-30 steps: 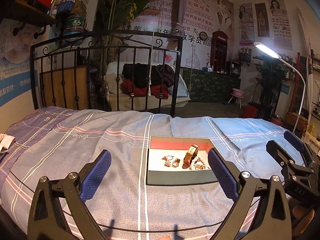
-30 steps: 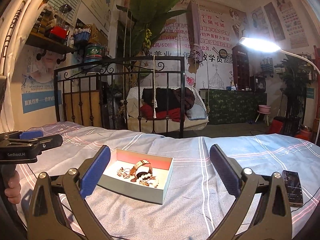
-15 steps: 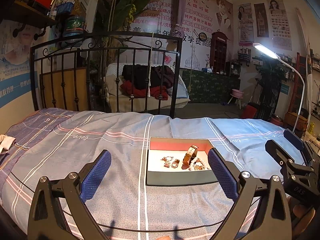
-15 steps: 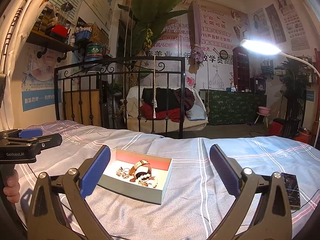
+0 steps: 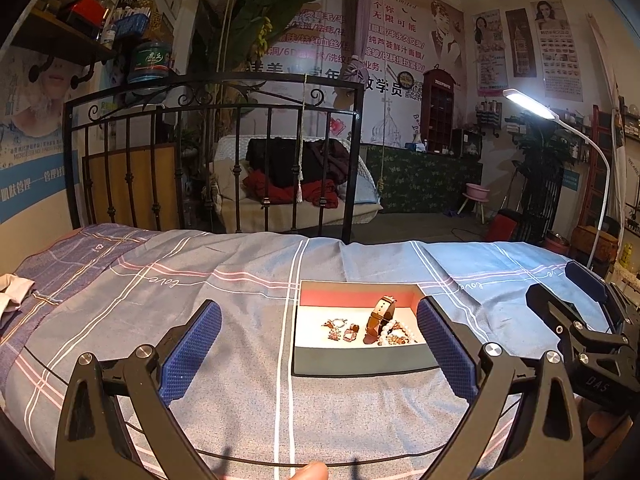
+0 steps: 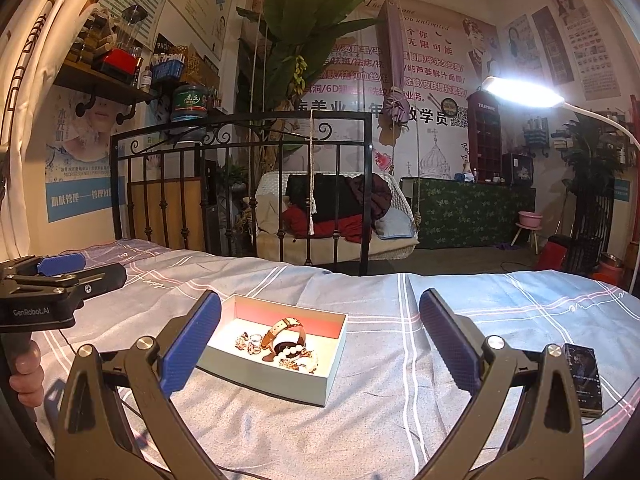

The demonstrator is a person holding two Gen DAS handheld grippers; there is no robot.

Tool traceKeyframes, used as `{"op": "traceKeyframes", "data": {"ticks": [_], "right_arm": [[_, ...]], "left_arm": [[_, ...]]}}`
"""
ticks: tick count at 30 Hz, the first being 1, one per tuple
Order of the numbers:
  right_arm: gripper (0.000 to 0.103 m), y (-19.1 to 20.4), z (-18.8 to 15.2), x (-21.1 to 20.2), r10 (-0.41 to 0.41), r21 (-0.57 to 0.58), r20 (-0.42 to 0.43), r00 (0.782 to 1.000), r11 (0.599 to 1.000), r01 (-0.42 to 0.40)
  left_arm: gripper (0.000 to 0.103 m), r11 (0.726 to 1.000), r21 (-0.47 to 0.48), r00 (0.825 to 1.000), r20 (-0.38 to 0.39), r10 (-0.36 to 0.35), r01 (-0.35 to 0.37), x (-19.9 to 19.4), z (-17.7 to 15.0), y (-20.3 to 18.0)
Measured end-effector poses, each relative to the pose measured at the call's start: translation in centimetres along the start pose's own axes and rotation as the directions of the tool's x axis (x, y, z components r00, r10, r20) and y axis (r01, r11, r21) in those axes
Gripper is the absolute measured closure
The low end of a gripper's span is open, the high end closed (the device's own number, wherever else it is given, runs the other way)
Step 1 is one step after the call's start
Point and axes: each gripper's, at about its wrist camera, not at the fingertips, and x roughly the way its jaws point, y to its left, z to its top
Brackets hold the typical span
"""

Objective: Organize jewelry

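A shallow grey box (image 5: 360, 363) with a white floor and pink inner wall lies on the bed; it also shows in the right wrist view (image 6: 256, 374). In it lie a brown-strapped watch (image 5: 380, 315), a white bead bracelet (image 5: 390, 330) and several small trinkets (image 5: 340, 330); the watch (image 6: 282, 330) and the beads (image 6: 290, 354) show from the right too. My left gripper (image 5: 320, 346) is open and empty, hovering just before the box. My right gripper (image 6: 320, 342) is open and empty, to the right of the box.
The bed has a blue-grey striped sheet (image 5: 200, 300) and a black iron headboard (image 5: 216, 152) at the far side. A phone (image 6: 584, 378) lies on the sheet at the right. A lit floor lamp (image 6: 520, 90) stands beyond the right edge. A pale cloth (image 5: 12, 292) lies far left.
Both views have tilted up very slightly; the box sits a little lower in frame. Both grippers stay open and empty, and the jewelry has not moved.
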Motion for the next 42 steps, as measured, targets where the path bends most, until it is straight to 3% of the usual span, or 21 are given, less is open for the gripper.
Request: {"op": "traceKeyframes", "data": {"ticks": [17, 20, 42], "right_arm": [[0.005, 0.3, -0.4, 0.1, 0.007, -0.001, -0.016, 1.0, 1.0, -0.007], [0.005, 0.3, -0.3, 0.1, 0.007, 0.0, -0.018, 1.0, 1.0, -0.007], [0.005, 0.7, -0.8, 0.4, 0.013, -0.001, -0.032, 0.999, 1.0, -0.013]], "left_arm": [[0.007, 1.0, -0.001, 0.999, -0.048, 0.003, -0.003, 1.1, -0.6, 0.1], [0.007, 0.999, 0.012, 0.999, -0.043, 0.034, -0.034, 1.1, -0.6, -0.1], [0.007, 1.0, 0.02, 0.999, -0.033, 0.025, -0.024, 1.3, -0.2, 0.0]]}}
